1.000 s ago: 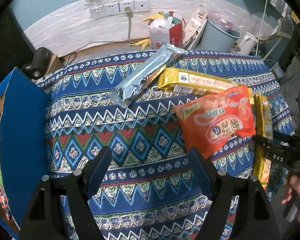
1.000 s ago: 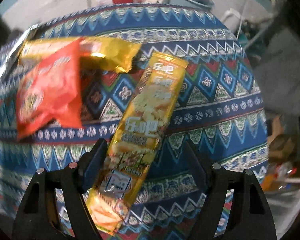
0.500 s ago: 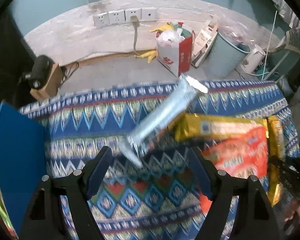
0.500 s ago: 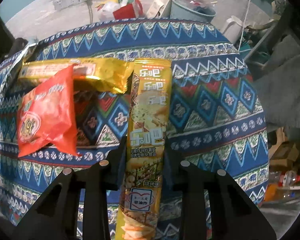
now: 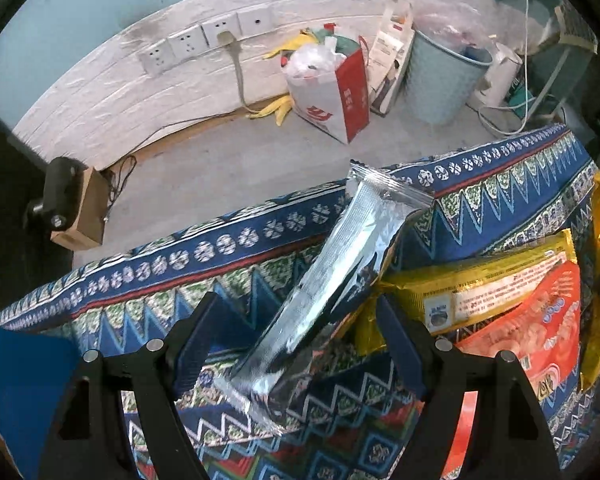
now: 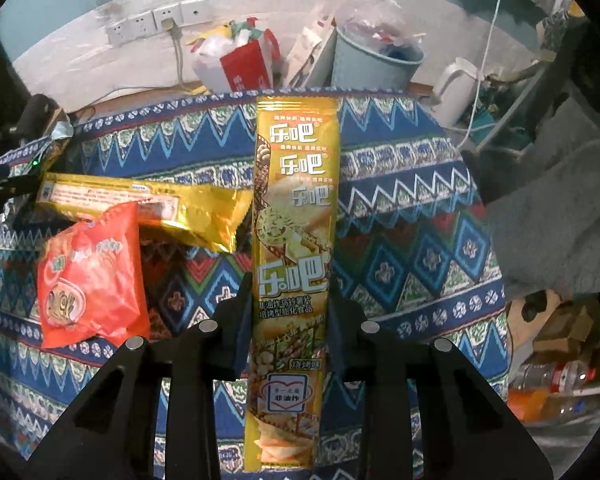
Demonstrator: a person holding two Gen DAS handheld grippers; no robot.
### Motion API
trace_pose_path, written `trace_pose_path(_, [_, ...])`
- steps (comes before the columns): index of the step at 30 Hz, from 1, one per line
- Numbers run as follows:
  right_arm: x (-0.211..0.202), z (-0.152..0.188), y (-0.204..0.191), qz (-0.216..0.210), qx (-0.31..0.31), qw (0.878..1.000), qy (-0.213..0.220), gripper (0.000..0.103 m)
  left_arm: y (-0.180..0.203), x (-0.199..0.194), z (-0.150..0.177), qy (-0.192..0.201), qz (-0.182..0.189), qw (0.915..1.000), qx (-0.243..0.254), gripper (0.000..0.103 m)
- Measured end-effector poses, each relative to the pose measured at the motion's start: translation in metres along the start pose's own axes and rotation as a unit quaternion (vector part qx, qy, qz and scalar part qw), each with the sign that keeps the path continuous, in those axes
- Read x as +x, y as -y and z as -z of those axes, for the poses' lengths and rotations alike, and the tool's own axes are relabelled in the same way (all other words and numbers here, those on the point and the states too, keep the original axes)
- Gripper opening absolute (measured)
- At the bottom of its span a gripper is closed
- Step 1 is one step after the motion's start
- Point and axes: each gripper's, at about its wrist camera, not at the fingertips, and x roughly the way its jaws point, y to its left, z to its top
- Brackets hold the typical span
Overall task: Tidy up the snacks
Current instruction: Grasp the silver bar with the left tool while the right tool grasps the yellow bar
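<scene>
In the left wrist view a long silver packet [image 5: 324,292] lies slantwise on the patterned tablecloth [image 5: 140,280], reaching over the far edge. My left gripper [image 5: 296,332] is open and straddles its near end; the pads do not press it. To its right lie a gold packet [image 5: 500,280] and an orange bag [image 5: 532,344]. In the right wrist view my right gripper [image 6: 288,308] is shut on a long yellow chip packet [image 6: 294,240], held above the cloth [image 6: 420,240]. The orange bag [image 6: 92,276] and gold packet [image 6: 140,204] lie to its left.
A blue box [image 5: 16,392] stands at the table's left. Behind the table, on the floor, are a red and white paper bag [image 5: 332,88], a pale blue bin [image 5: 440,76] and a white kettle [image 5: 500,76]. A grey cloth [image 6: 552,216] hangs at the right.
My right gripper closed on the yellow chip packet and lifted it off the cloth. My left gripper moved toward the table's far edge and now straddles the silver packet.
</scene>
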Motion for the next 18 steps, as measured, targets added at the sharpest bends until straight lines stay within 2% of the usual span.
trace_pose_path(3, [-0.006, 0.003, -0.007, -0.004, -0.002, 1.000, 0.006, 0.029, 0.002, 0.000, -0.001, 0.013, 0.005, 0.9999, 0.008, 0.079])
trace_pose_path(5, [-0.011, 0.006, -0.014, -0.002, -0.005, 1.000, 0.011, 0.029, 0.000, 0.003, 0.000, 0.015, 0.020, 0.9997, 0.002, 0.067])
trace_pose_path(7, [-0.013, 0.008, -0.016, -0.009, -0.005, 1.000, 0.017, 0.029, -0.002, 0.003, 0.002, 0.017, 0.052, 0.9984, -0.011, 0.045])
trace_pose_path(10, [-0.016, 0.010, -0.022, -0.018, -0.013, 0.999, 0.026, 0.029, 0.002, 0.006, 0.004, 0.006, 0.038, 0.9992, 0.001, 0.027])
trace_pose_path(13, [-0.019, 0.010, -0.029, -0.025, -0.022, 0.999, 0.032, 0.029, 0.007, 0.005, 0.010, 0.009, 0.028, 0.9994, 0.016, 0.026])
trace_pose_path(18, [-0.027, 0.010, -0.040, -0.031, -0.039, 0.998, 0.044, 0.029, 0.004, -0.002, 0.024, 0.007, 0.025, 0.9997, 0.001, 0.026])
